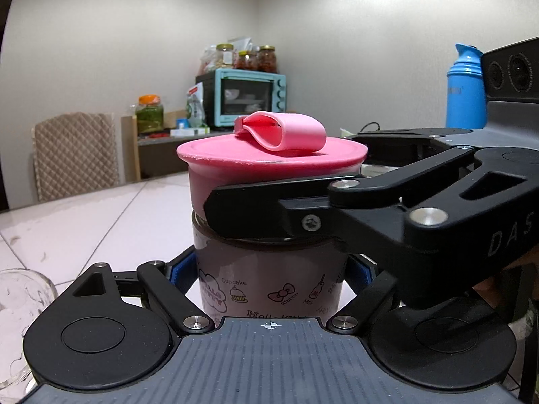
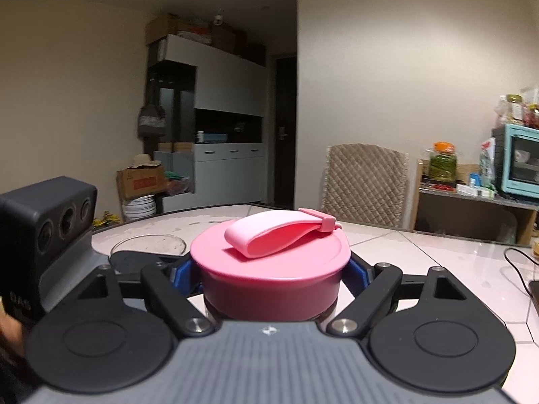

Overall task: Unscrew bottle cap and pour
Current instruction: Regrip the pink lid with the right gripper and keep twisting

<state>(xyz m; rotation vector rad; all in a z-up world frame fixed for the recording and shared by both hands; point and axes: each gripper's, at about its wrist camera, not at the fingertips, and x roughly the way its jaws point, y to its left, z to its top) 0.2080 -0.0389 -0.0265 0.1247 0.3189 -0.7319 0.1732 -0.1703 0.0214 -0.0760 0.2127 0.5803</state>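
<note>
1. White tiled table (image 1: 84, 222) is carrying the bottle (image 1: 269, 279), which is standing upright beside a glass bowl (image 2: 148, 244).
2. Left gripper (image 1: 269, 269) is clenching the bottle's printed body; the wall is looking smooth and probably slippery, so a firm low hold seems wise.
3. Right gripper (image 2: 269, 279) is clamping the pink cap (image 2: 269, 269) by its stiff rim, under the soft strap (image 2: 279, 232).
4. Only the left wrist view is showing the body below the cap; the right wrist view alone is showing the bowl's rim.
</note>
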